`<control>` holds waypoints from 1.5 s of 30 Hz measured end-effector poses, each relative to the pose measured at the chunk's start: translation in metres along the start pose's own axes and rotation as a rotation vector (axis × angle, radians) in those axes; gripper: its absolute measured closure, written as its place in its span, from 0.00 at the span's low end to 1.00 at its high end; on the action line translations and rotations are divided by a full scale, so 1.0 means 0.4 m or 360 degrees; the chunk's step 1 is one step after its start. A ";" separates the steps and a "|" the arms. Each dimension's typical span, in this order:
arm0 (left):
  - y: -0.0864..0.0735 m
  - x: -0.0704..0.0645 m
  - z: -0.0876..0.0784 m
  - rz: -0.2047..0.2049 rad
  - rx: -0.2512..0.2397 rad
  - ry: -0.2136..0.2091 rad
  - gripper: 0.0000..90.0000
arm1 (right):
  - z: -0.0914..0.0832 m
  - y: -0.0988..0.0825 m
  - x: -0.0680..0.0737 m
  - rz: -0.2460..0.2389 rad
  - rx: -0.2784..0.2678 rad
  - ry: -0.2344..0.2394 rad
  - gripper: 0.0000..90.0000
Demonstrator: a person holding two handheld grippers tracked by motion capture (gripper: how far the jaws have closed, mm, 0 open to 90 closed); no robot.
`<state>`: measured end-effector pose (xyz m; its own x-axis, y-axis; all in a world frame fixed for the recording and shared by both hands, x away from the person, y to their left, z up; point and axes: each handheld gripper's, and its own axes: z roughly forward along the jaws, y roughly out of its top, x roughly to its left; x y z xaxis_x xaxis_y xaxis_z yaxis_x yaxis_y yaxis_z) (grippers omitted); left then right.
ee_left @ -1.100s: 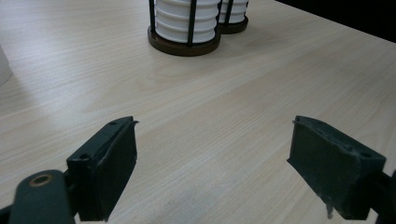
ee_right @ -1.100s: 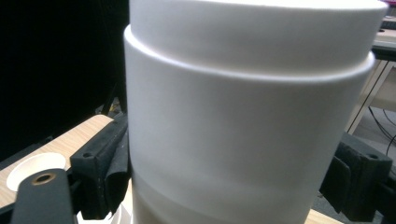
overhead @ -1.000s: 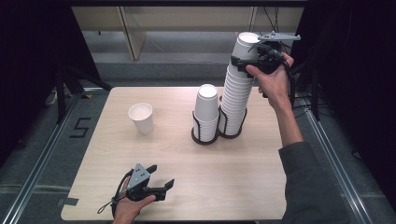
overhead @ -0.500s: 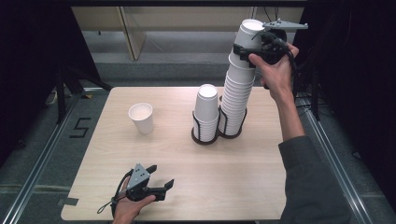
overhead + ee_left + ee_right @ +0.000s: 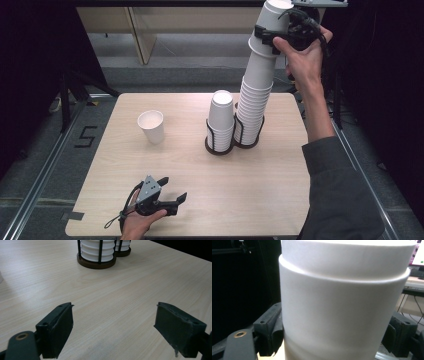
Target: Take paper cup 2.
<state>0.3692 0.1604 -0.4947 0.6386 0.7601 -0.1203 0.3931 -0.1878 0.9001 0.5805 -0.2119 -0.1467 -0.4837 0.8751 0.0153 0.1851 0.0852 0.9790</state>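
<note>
My right gripper [image 5: 270, 36] clamps the top cups of the tall cup stack [image 5: 255, 95], upper right of frame; left gripper [image 5: 172, 192] spread, empty, low on tabletop [image 5: 280, 190]; "5" taped on floor [image 5: 86, 136], left; cups unprinted.

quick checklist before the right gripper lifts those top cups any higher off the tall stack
1. Right gripper clamped on the top cups: ok.
2. Top cups fully separated from the tall stack: cannot tell, the column looks continuous.
3. Tall stack seated in its wire holder: ok, though it leans.
4. Short stack upright and apart from the lift: ok.
5. Left gripper open, empty, resting on the table: ok.
6. Single cup well away: ok.
</note>
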 end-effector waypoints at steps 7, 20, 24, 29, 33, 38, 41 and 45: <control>0.001 -0.004 0.000 0.0010 0.0008 -0.0012 0.16 | -0.051 0.024 -0.019 0.0022 -0.0053 0.0005 0.20; 0.002 -0.002 0.000 0.0004 0.0005 -0.0006 0.16 | -0.190 -0.077 -0.042 0.0014 -0.0026 0.0063 0.20; 0.000 -0.002 0.005 0.0003 0.0002 -0.0021 0.16 | -0.225 -0.116 -0.036 -0.0011 0.0000 0.0082 0.20; 0.000 -0.003 0.003 -0.0003 0.0016 -0.0007 0.16 | -0.260 -0.170 0.000 -0.0080 0.0014 0.0130 0.20; 0.000 -0.002 0.005 -0.0009 0.0005 -0.0004 0.16 | -0.270 -0.223 0.045 -0.0090 0.0056 0.0214 0.20; 0.000 0.003 0.004 0.0000 -0.0022 0.0007 0.16 | -0.258 -0.296 0.097 -0.0115 0.0073 0.0316 0.20; 0.001 0.008 0.003 0.0000 -0.0062 0.0006 0.16 | -0.243 -0.341 0.127 -0.0100 0.0089 0.0380 0.20; 0.001 0.010 0.004 -0.0009 -0.0079 0.0007 0.16 | -0.217 -0.400 0.166 -0.0131 0.0115 0.0432 0.20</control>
<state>0.3729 0.1625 -0.4954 0.6336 0.7637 -0.1239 0.3636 -0.1525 0.9190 0.4444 -0.2088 -0.2846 -0.7091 0.7051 0.0000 0.1917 0.1928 0.9623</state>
